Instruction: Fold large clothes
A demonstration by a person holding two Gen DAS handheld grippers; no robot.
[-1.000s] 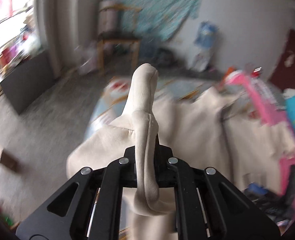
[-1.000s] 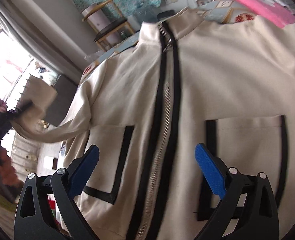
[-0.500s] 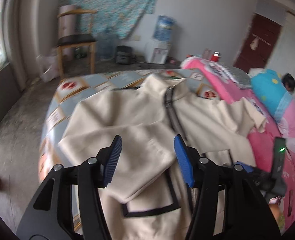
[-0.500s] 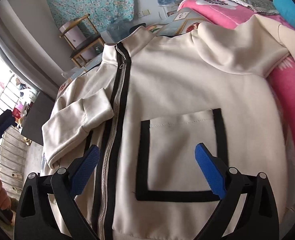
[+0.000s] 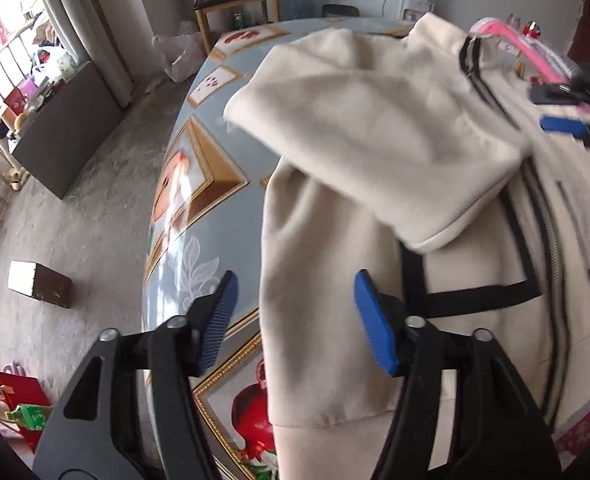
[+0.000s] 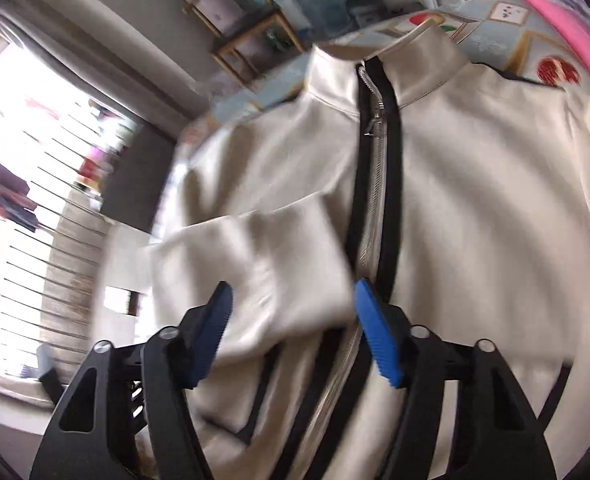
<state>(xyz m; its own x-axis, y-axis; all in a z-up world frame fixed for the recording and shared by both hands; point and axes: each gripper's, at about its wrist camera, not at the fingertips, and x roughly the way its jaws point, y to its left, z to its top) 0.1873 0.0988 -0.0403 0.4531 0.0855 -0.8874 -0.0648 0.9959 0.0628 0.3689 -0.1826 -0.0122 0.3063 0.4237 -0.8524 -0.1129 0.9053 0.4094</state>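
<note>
Looking down my left camera first, I see a small brown box (image 5: pixel 41 285) on the grey floor at the far left and a wooden chair (image 5: pixel 235 0) against the back wall. Next comes the round table (image 5: pixel 183 208) with its pale blue, fruit-printed cover. My left gripper (image 5: pixel 293 320) hangs above the table's edge with its jaws opening and nothing pinched; the side edge of the cream jacket (image 5: pixel 375 140) lies beneath the gap, clear of both blue pads. The jacket is spread front-up across the table, and its sleeve (image 5: pixel 379 148) is folded in over the chest, the cuff ending just beside the black-trimmed zipper (image 5: pixel 551 248). At the far right of this view the other tool's blue pad shows over the jacket, with a pink blanket (image 5: pixel 527 56) behind it.

Through the right camera, a bright barred window (image 6: pixel 27 208) fills the left side. My right gripper (image 6: pixel 291 332) sits over the folded sleeve (image 6: pixel 255 264), its jaws closing, the cloth under the gap but not squeezed. The zipper (image 6: pixel 373 200) runs up to the standing collar (image 6: pixel 387 64), and the pink blanket (image 6: pixel 555 20) edges the top right corner.
</note>
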